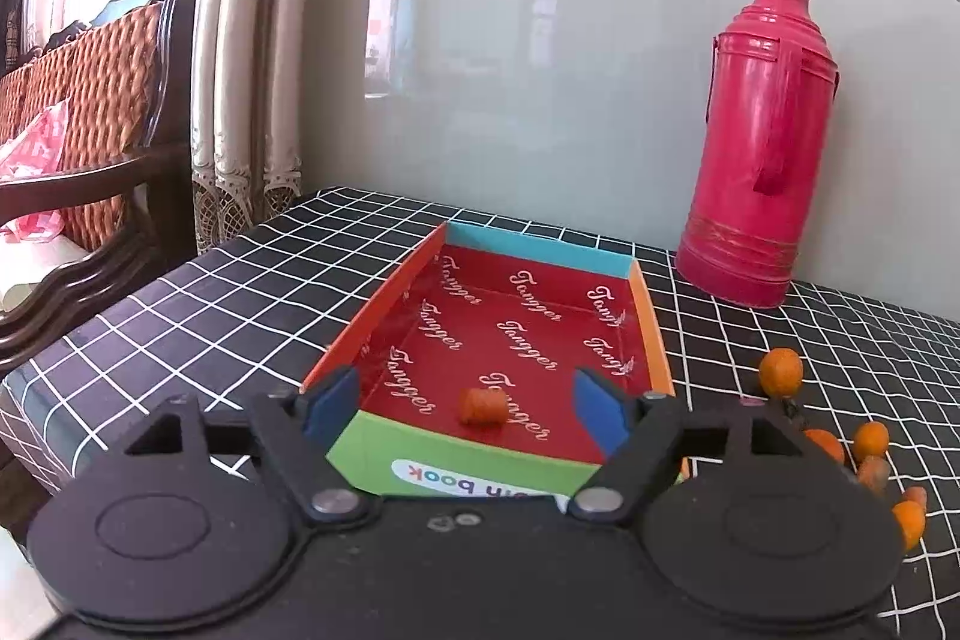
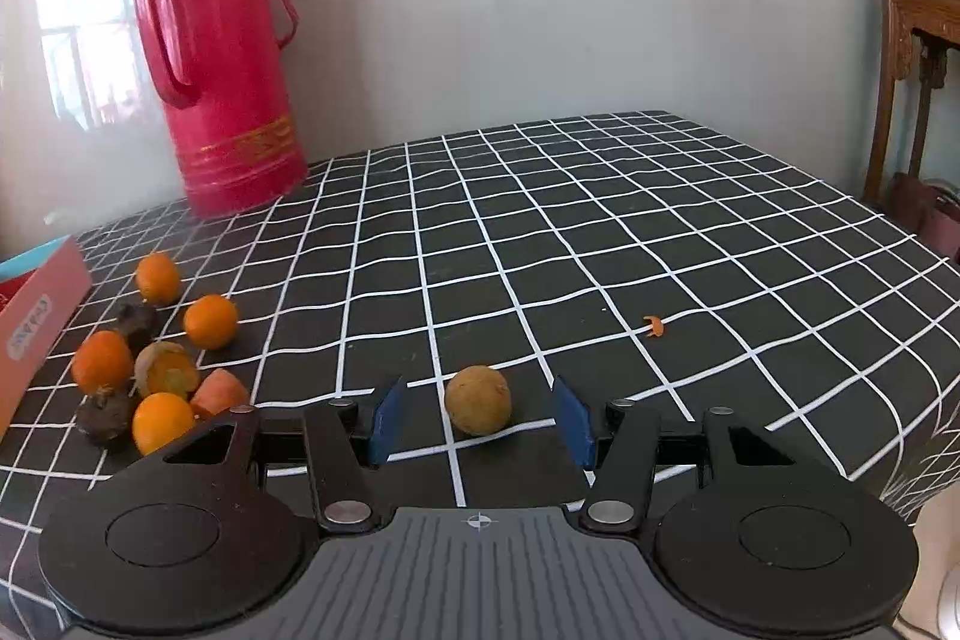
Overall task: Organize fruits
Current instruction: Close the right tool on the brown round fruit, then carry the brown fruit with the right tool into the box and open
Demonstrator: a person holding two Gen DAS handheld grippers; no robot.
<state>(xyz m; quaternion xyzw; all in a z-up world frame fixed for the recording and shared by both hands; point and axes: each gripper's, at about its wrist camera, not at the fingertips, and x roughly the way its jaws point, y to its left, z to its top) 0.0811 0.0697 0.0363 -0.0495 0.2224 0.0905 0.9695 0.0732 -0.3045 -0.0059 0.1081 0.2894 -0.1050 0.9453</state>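
A shallow colourful box (image 1: 651,334) with a red printed floor lies on the black checked tablecloth (image 2: 600,232). One orange carrot piece (image 1: 482,405) lies inside it near the front wall. My left gripper (image 1: 465,409) is open and empty, its blue pads straddling the box's near end. My right gripper (image 2: 480,421) is open, with a round brownish fruit (image 2: 478,399) on the cloth between its pads, untouched. A pile of small oranges (image 2: 210,321), dark fruits (image 2: 107,415) and a carrot piece (image 2: 219,391) lies left of it, beside the box corner (image 2: 42,316). Some oranges (image 1: 780,370) show in the left wrist view.
A tall red thermos (image 2: 231,58) stands at the back against the grey wall; it also shows in the left wrist view (image 1: 759,148). A small orange scrap (image 2: 654,323) lies on the cloth. A wooden chair (image 1: 90,112) stands left of the table, a wooden stand (image 2: 912,58) right.
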